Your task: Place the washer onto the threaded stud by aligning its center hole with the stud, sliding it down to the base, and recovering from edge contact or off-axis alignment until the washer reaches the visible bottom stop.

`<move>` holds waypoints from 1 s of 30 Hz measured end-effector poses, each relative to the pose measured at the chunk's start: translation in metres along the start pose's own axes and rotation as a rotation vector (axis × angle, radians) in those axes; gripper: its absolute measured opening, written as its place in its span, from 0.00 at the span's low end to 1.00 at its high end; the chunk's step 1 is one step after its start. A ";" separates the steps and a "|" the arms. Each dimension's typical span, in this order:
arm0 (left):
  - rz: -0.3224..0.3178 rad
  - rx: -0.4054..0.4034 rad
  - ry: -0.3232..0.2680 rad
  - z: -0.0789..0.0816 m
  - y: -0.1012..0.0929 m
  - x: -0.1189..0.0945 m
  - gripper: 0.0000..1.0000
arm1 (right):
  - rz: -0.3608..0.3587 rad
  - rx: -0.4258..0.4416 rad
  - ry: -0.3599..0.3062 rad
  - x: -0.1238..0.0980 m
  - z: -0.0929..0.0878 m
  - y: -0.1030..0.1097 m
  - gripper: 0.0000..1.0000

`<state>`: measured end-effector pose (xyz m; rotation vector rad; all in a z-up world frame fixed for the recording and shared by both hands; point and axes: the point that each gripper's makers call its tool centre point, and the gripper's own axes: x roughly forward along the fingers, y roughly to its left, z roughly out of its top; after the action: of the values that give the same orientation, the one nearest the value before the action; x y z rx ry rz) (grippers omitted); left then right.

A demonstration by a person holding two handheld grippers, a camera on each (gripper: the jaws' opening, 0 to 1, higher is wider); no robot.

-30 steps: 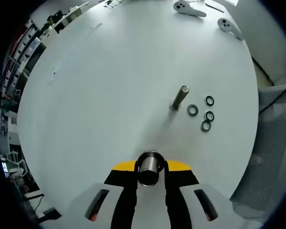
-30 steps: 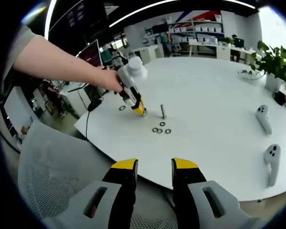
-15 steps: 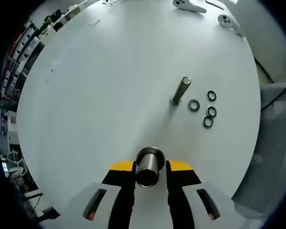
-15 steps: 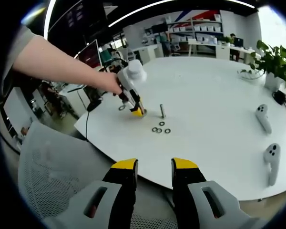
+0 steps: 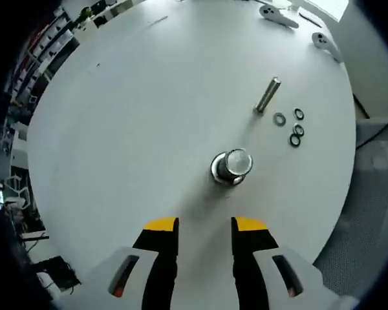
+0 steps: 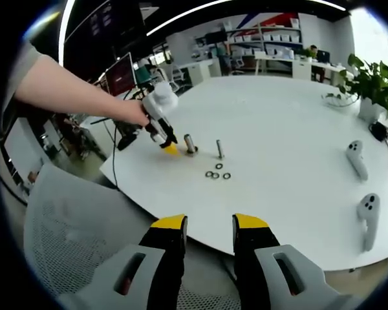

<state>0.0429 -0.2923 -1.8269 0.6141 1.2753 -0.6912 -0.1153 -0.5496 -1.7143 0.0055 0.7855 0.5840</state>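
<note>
- The left gripper (image 5: 201,227) is standing open and empty; a short steel cylinder (image 5: 231,166) is standing free on the white tabletop (image 5: 129,116) just beyond its tips.
- The threaded stud (image 5: 267,95) is standing at 1 o'clock of the cylinder, with the loose washers (image 5: 291,126) lying just beside its base.
- The right gripper (image 6: 209,229) is hanging open and empty off the tabletop edge, well apart from the stud.
- Judged step: pre-pick, no washer gripped. The next move is calling for closing a gripper on one washer, then centring its hole over the stud.
</note>
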 end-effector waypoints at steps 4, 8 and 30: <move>0.023 -0.059 -0.002 -0.019 0.011 0.000 0.31 | -0.002 0.002 0.000 0.000 0.000 0.000 0.30; 0.030 -0.090 0.018 -0.036 0.017 -0.001 0.32 | -0.003 0.001 0.003 -0.001 -0.001 0.000 0.30; 0.024 -0.264 -0.007 -0.038 0.058 0.009 0.32 | -0.010 -0.004 0.027 0.001 -0.005 -0.003 0.30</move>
<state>0.0639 -0.2273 -1.8405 0.4100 1.3239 -0.4939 -0.1168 -0.5524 -1.7186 -0.0097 0.8099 0.5771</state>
